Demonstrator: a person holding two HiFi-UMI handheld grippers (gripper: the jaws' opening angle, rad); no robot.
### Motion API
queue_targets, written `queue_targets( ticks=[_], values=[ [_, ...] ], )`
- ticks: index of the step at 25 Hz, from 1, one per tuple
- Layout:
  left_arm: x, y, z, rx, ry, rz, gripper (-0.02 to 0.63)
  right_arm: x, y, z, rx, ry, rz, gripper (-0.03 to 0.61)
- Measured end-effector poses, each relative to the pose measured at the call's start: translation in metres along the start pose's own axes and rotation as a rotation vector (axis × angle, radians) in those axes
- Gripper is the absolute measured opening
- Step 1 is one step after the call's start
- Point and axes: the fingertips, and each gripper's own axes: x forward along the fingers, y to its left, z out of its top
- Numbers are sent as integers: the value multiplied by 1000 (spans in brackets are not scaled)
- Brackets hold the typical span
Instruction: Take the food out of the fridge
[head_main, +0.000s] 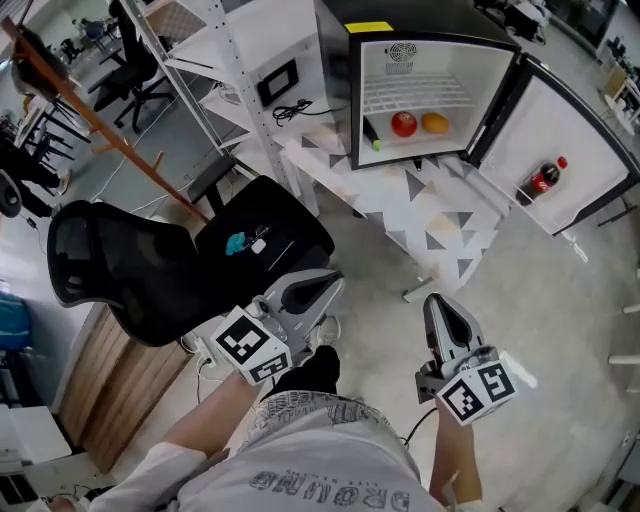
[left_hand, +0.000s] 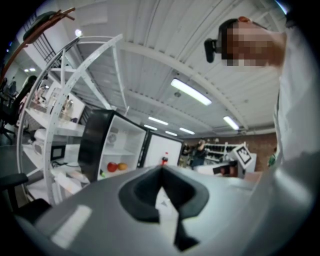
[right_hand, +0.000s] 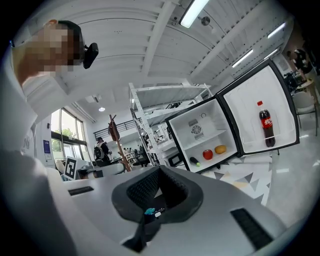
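Observation:
The small fridge stands open on a low patterned table. On its bottom shelf lie a red apple, an orange and a dark green vegetable. A cola bottle stands in the open door. My left gripper and right gripper are close to my body, well short of the fridge, both shut and empty. The left gripper view shows the shut left gripper with the apple far ahead. The right gripper points toward the apple and orange.
A black office chair stands at my left, with a black seat holding a small teal item just ahead of the left gripper. A white shelving rack sits left of the fridge. A wooden cabinet is at the lower left.

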Motion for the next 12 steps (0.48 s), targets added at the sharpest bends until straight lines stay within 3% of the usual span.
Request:
queue_targets(
  ticks=[12],
  values=[
    [31,88,14,-25,22,-19,5,88,-20,17,3,28,-32,-11]
  ],
)
